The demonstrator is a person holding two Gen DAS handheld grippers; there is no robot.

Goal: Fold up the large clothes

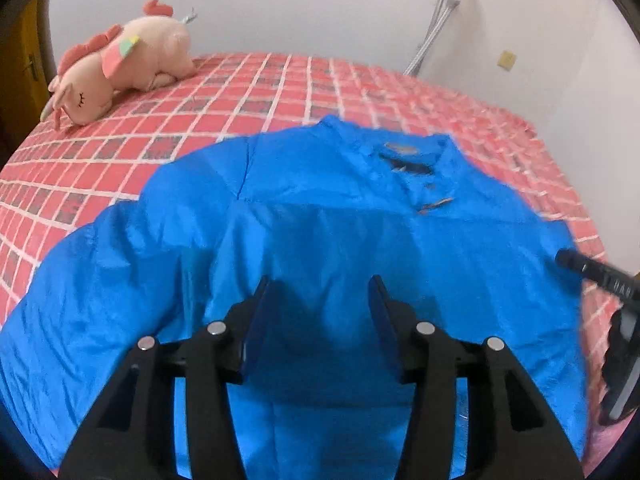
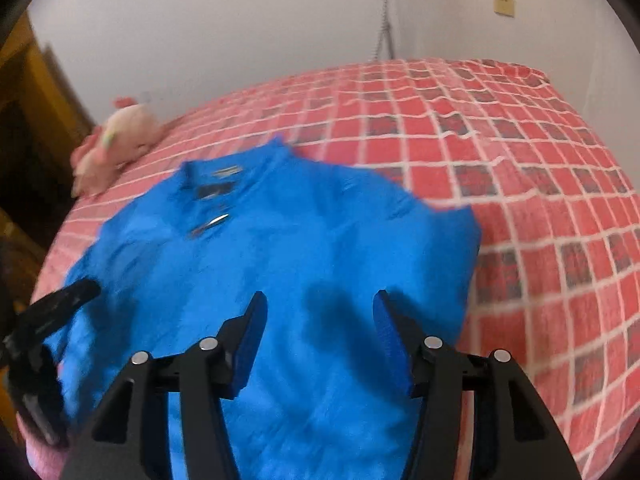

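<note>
On the checked bed (image 1: 280, 92), blue jacket (image 1: 320, 220) (crumpled), left gripper (image 1: 320, 292) spread, right gripper (image 2: 320, 304) spread.

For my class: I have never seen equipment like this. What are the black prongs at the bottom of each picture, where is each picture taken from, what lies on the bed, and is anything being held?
No robot here: a person carries a two-fingered tool in each hand, with a camera looking along its fingers. One picture comes from the left hand-held gripper, the other from the right hand-held gripper; each also glimpses the other tool at its edge. On the red checked bedspread lies a blue jacket, spread out with its collar towards the wall. A pink plush toy lies on the far corner. Both tools hover over the jacket with fingers apart; nothing is held.
</note>
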